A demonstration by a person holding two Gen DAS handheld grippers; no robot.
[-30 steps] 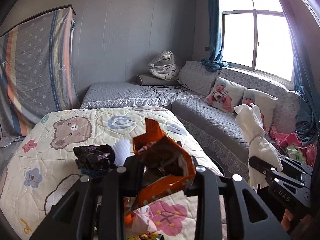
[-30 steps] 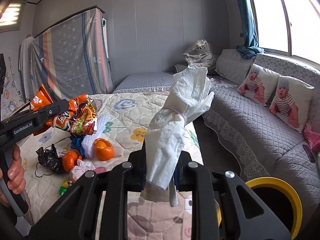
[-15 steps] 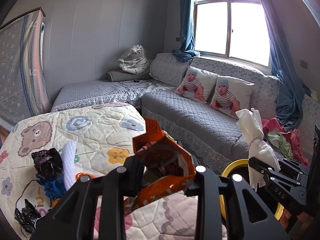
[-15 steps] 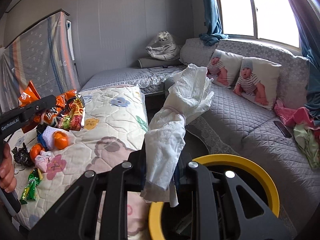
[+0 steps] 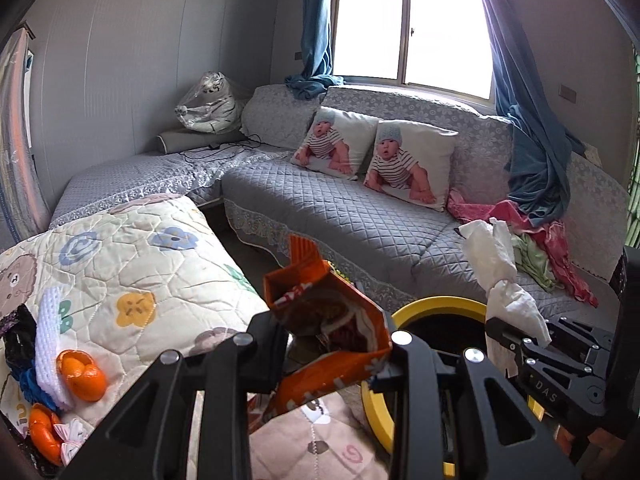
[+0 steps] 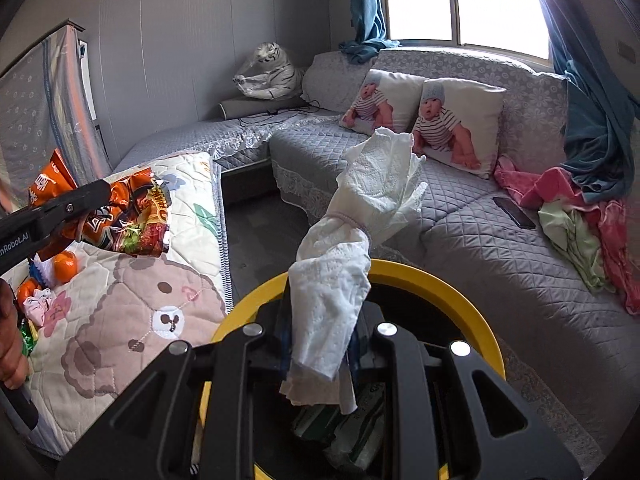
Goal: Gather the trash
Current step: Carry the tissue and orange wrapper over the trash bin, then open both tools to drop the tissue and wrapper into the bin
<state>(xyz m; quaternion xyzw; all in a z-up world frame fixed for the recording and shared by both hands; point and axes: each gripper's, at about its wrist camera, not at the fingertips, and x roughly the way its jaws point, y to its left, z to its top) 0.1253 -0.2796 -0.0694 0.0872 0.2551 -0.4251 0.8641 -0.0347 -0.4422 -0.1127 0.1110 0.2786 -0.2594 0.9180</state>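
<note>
Both my hand-held grippers have swung from the quilted bed toward the yellow-rimmed round bin (image 6: 472, 304), now below them. My left hand-held gripper (image 5: 336, 344), lettered "GenRobot.AI", clamps the crumpled orange snack wrapper (image 5: 332, 320); my right hand-held gripper (image 6: 320, 344) clamps the twisted white paper towel (image 6: 340, 280).

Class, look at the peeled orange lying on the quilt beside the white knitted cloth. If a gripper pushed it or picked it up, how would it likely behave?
The peeled orange looks rounded, so a push would probably roll it across the quilt. Its skin is split open, so a firm squeeze might crush it or leak juice. The loose peel may slip off in a grasp.
</note>
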